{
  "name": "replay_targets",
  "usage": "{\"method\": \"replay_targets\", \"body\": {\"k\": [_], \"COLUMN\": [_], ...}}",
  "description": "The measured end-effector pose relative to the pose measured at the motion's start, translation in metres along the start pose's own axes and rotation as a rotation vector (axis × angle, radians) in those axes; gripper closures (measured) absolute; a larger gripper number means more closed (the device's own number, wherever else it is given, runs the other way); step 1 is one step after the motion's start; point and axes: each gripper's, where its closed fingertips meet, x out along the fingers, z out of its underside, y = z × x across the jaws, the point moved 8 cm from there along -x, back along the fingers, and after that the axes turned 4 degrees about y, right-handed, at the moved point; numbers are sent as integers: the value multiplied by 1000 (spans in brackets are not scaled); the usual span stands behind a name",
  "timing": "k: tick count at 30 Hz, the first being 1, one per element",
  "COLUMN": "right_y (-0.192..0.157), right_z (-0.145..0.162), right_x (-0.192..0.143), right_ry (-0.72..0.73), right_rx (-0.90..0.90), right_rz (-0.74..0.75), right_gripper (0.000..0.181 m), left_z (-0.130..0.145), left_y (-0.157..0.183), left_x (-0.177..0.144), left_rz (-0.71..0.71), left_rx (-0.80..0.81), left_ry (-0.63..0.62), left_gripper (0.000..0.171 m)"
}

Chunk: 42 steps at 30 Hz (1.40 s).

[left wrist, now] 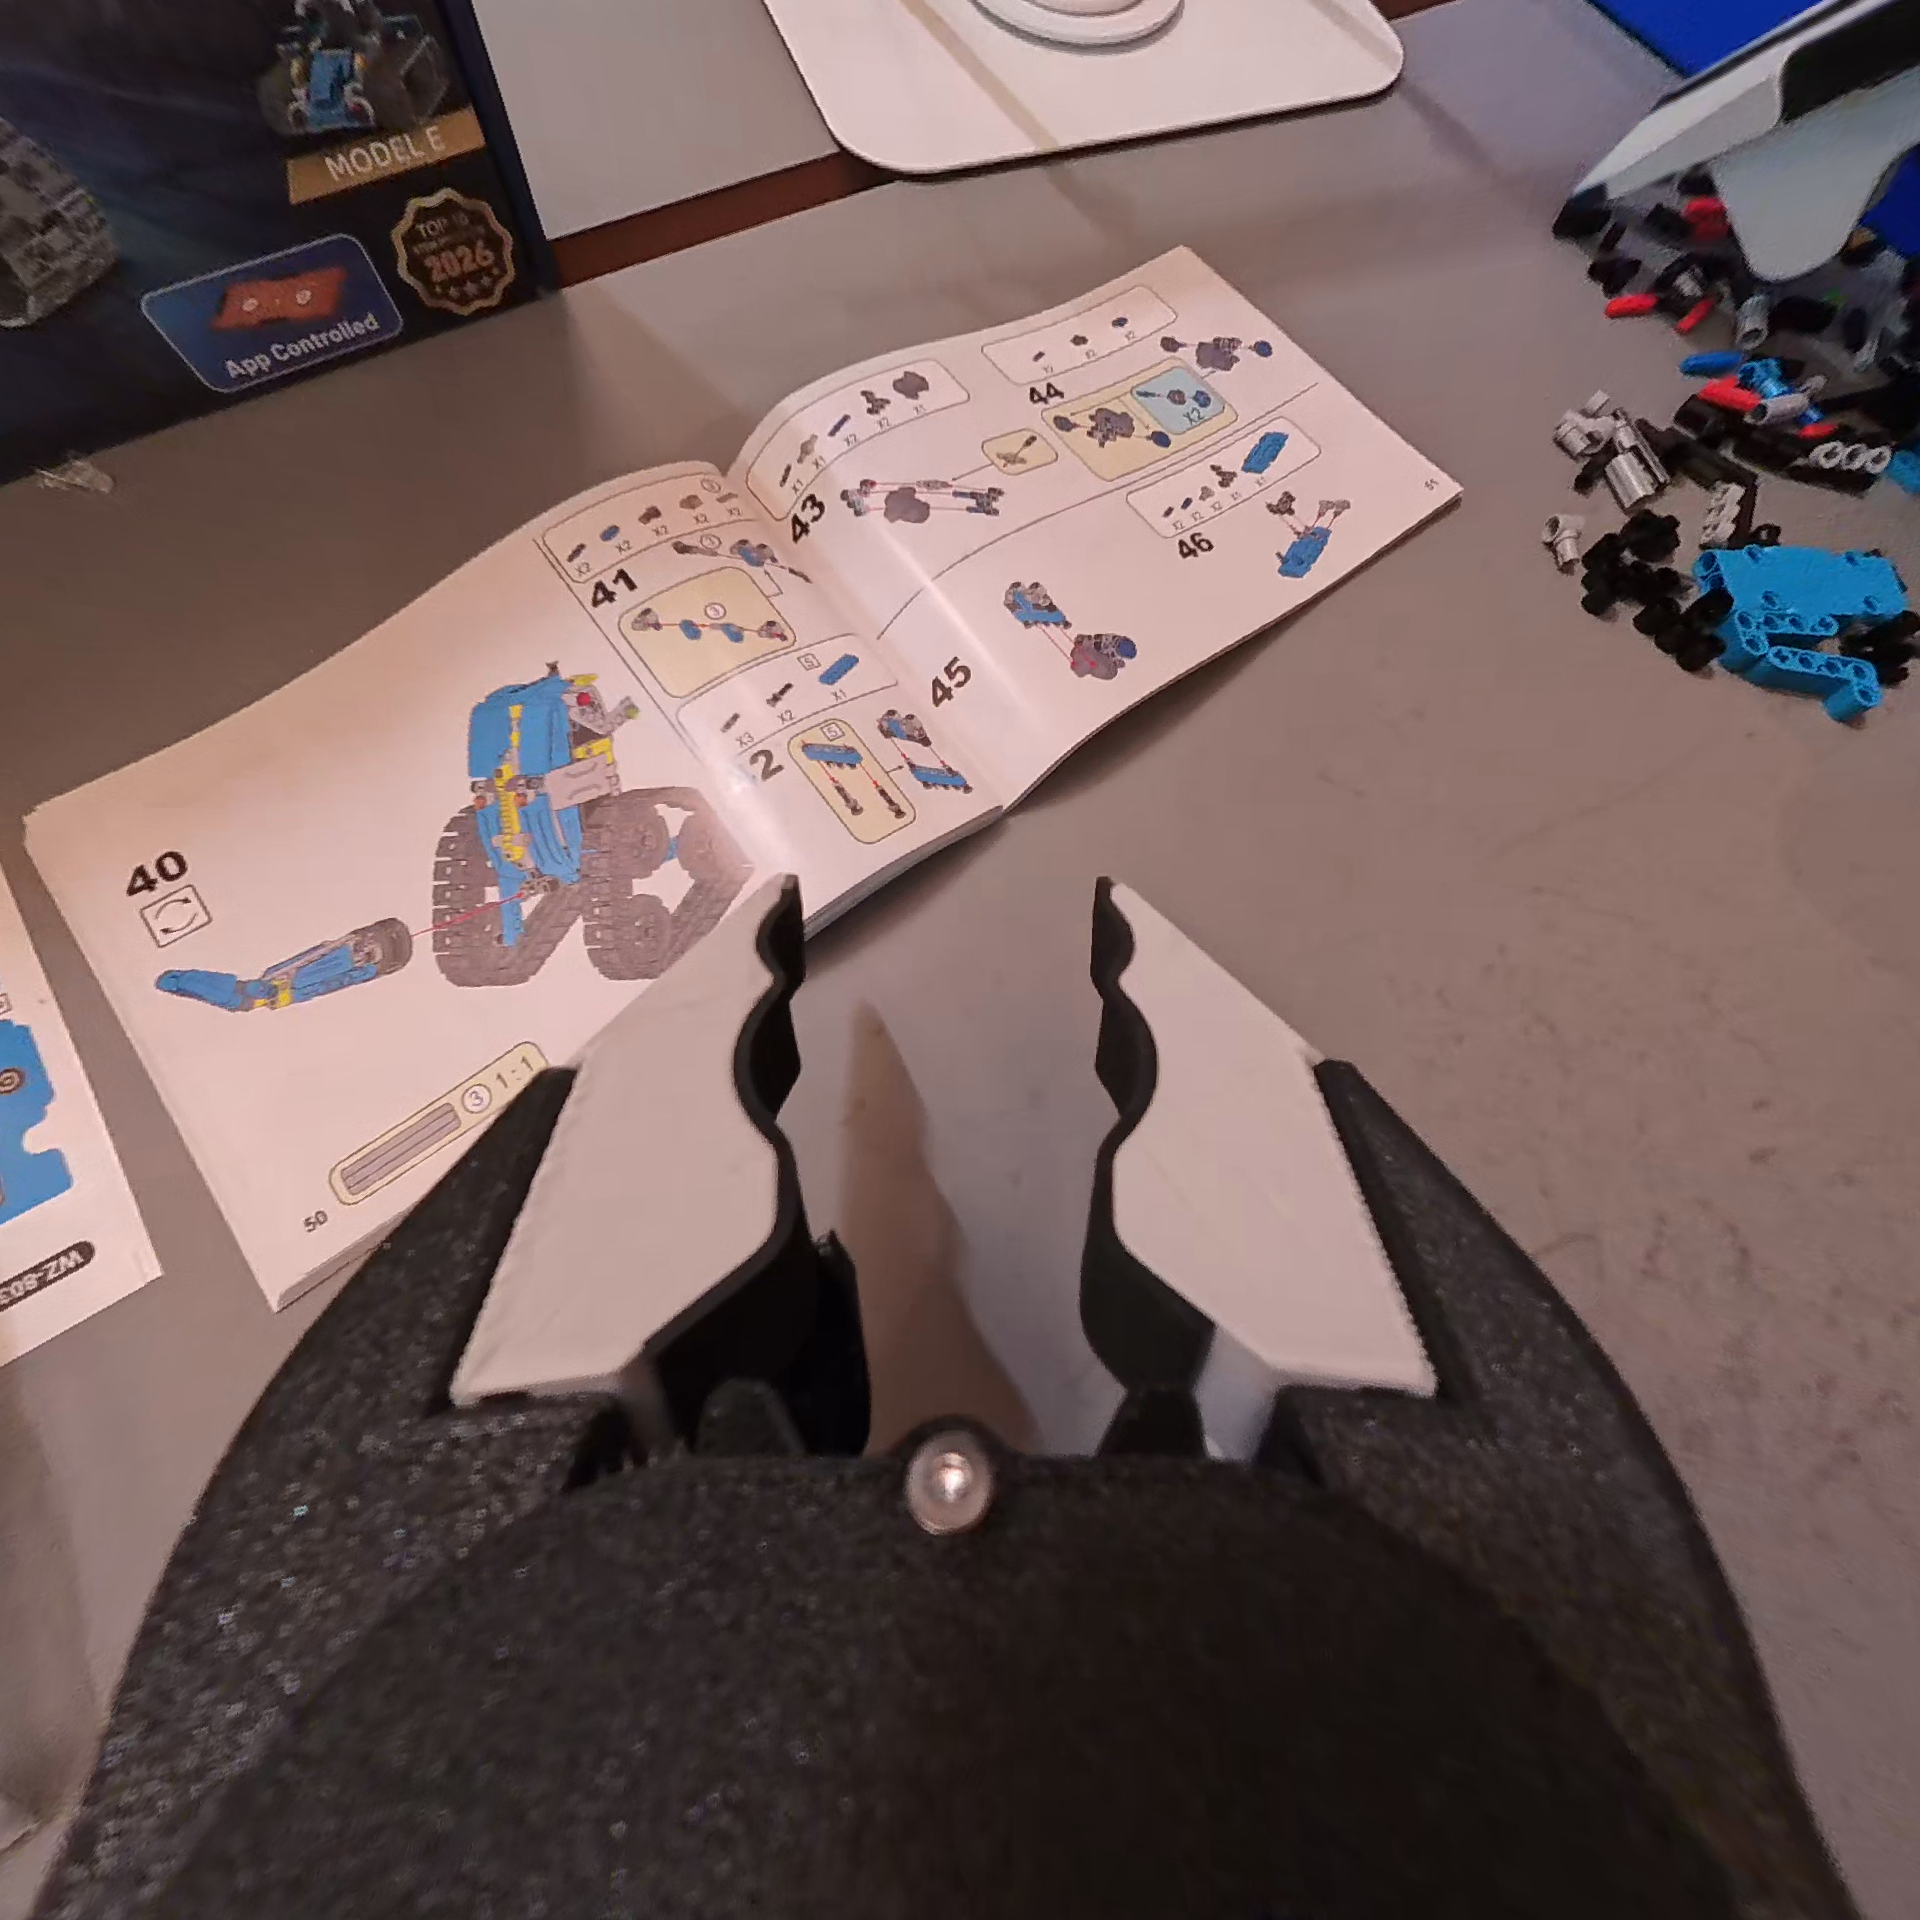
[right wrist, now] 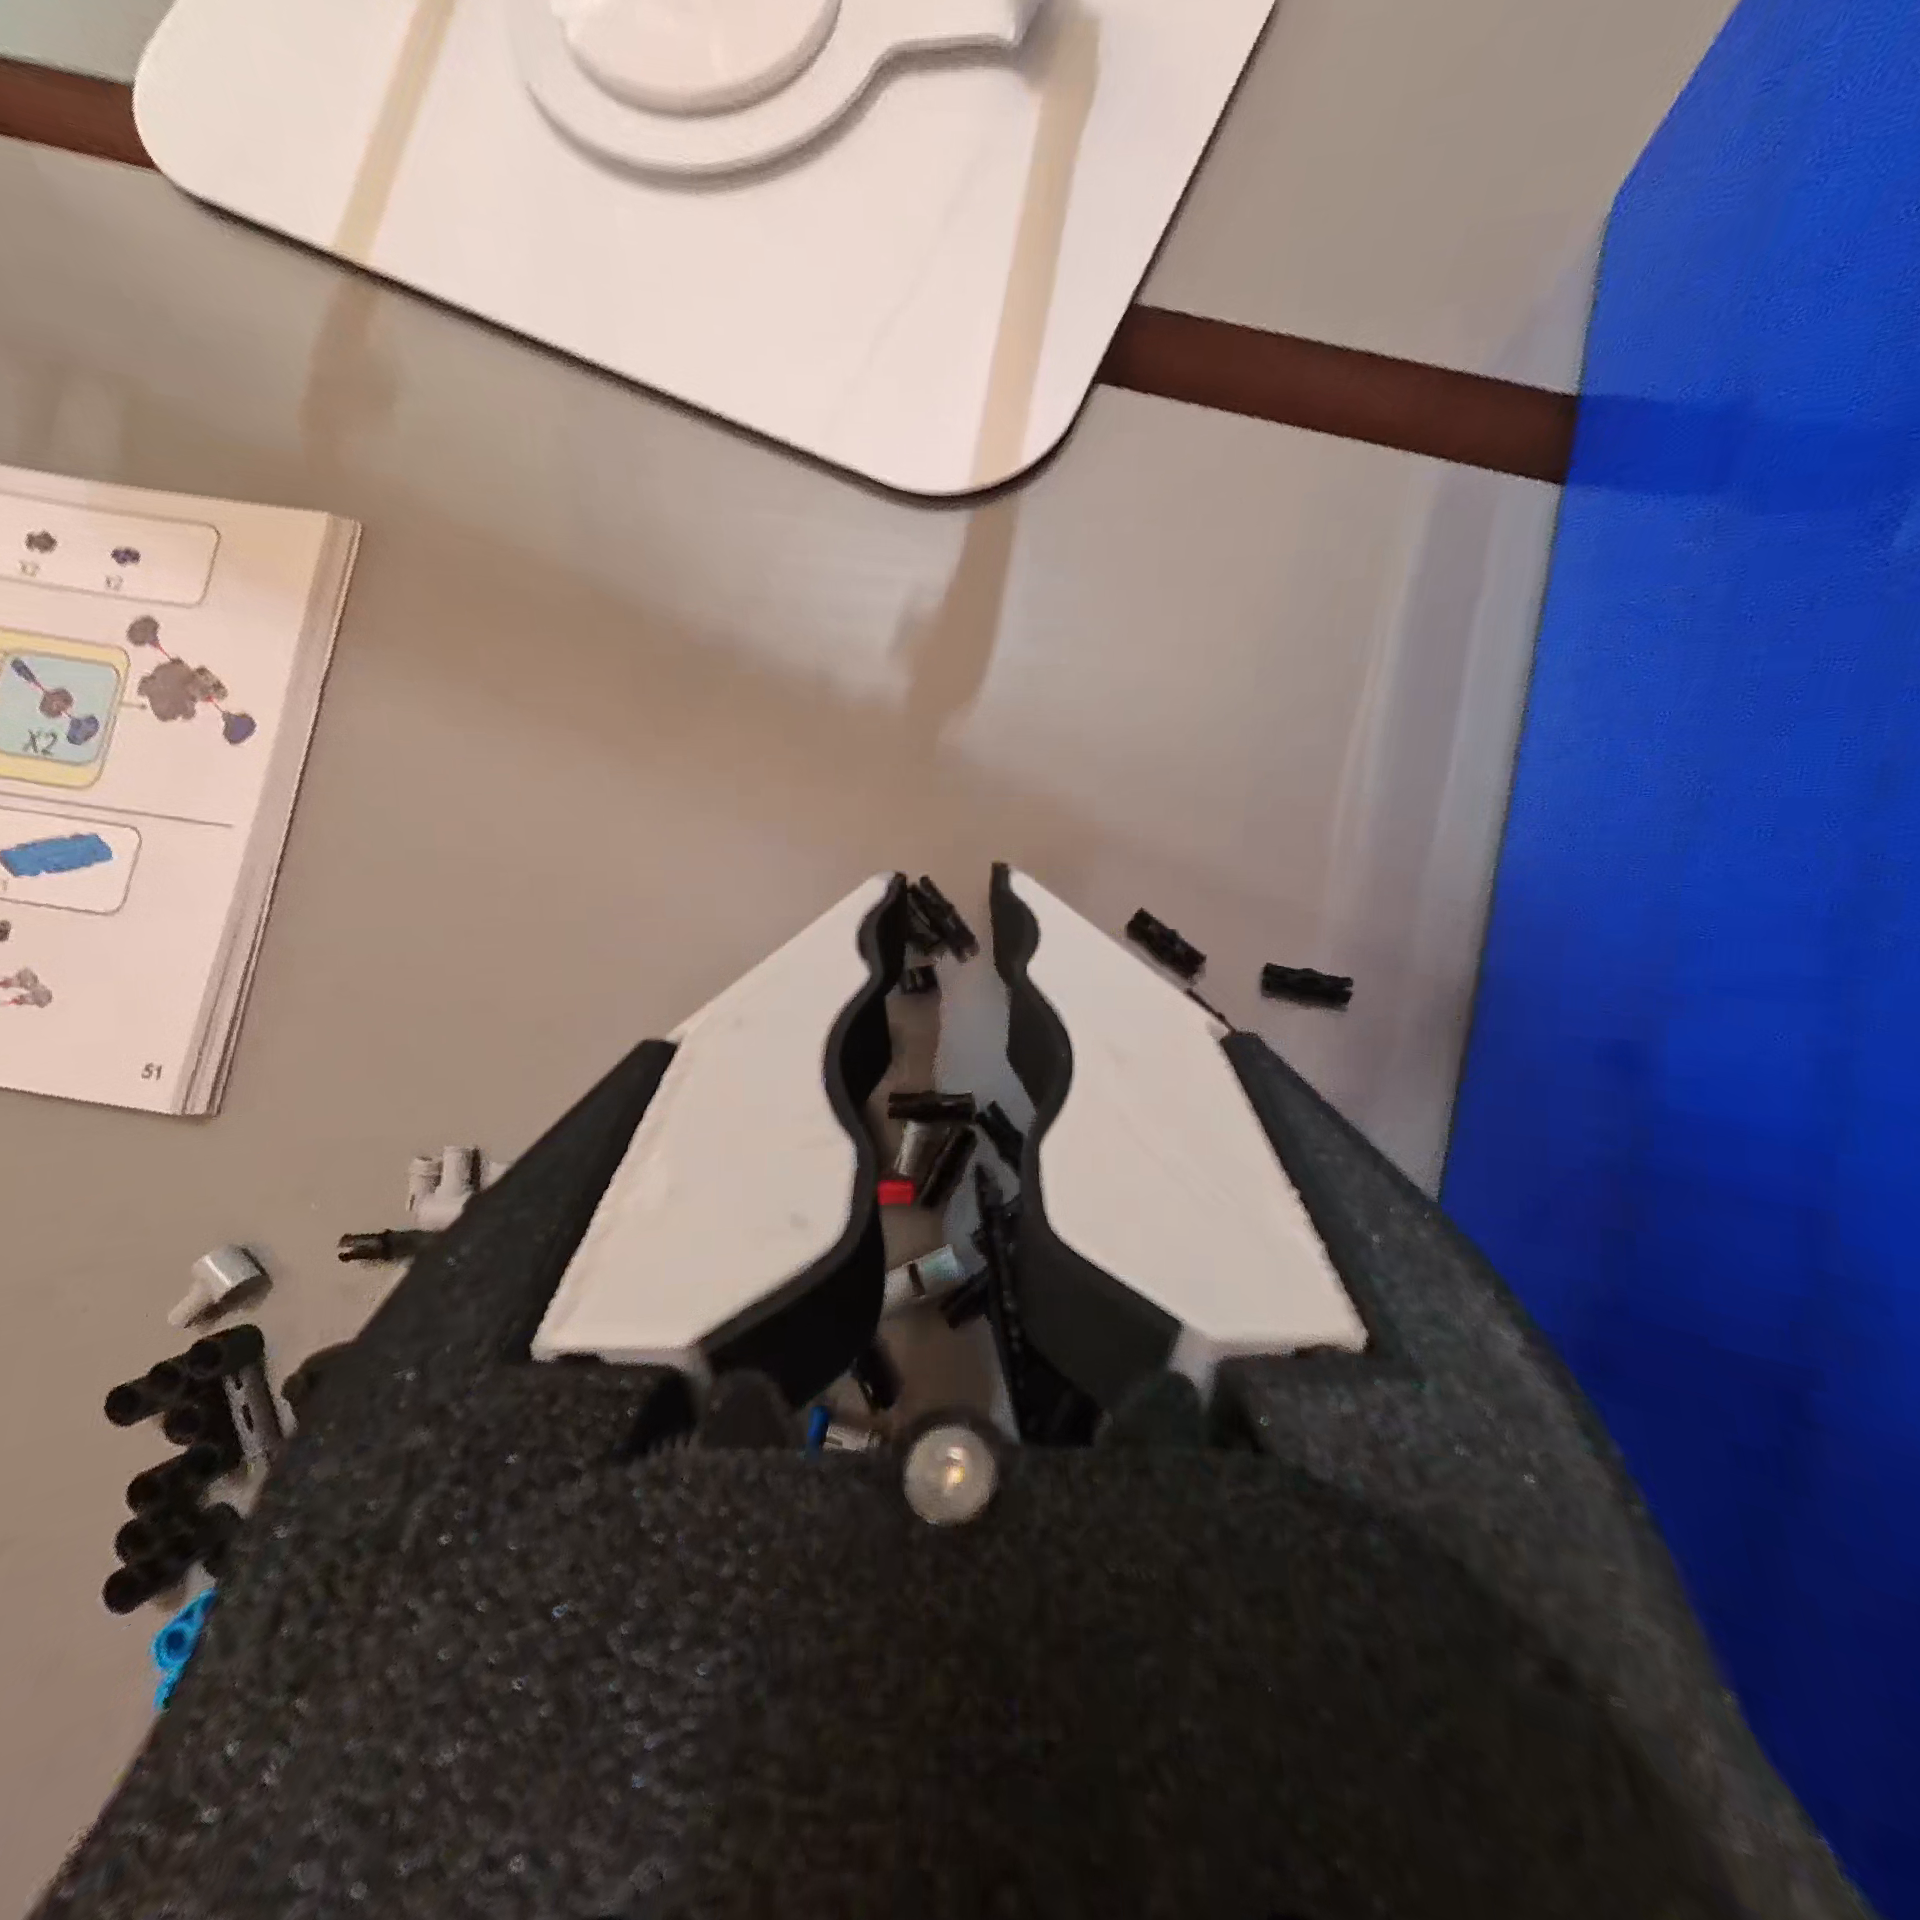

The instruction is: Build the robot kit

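Pins (right wrist: pixel 940 928), small black, sit right at our R gripper (right wrist: pixel 943 883) tips, jaws nearly closed w/ nothing clamped; L gripper (left wrist: pixel 945 899) gapes wide and empty near booklet (left wrist: pixel 665 748).

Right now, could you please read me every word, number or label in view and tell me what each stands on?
I cannot copy out writing; these bear it.
Open instruction booklet: bold numbers by the diagrams, small print in the corners, legible.
Dark blue product box: lettered gold banner, round seal and blue badge, legible.
Loose sheet at the left edge: one dark lettered label, upside down.
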Motion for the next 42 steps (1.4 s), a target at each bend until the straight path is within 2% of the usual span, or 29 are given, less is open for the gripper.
{"method": "replay_targets", "body": {"k": [13,26,27,30,34,36,38,40,42], "right_y": [1,1,0,-14,-21,-9,4,8,6], "right_z": [5,6,4,-5,-4,-9,-13,-11,-5], "right_x": [1,-2,-5,-19,-22,-24,-23,-13,-1], "right_ry": [-12,-11,7,70,38,90,138,103,50], "right_rx": [44,-9,-11,-40,-144,-128,-79,-9,40], "right_rz": [-82,-55,-64,-161,-94,7,109,108,68], "right_gripper": [165,172,181,181,181,181,172,150,149], "left_z": [1,0,0,-2,-2,-3,-2,-2,-3], "left_y": [0,0,0,-2,-4,-4,-4,-4,-4], "left_x": [0,1,0,-2,-3,-4,-3,-3,-3], "left_rz": [10,0,0,2,1,-6,-6,-8,-10], "left_rx": [-6,9,6,-11,-23,-16,-16,-13,-10], "left_ry": [-6,-7,-3,12,14,15,13,10,10], "left_gripper": [116,116,116,116,116,116,116,116,116]}}
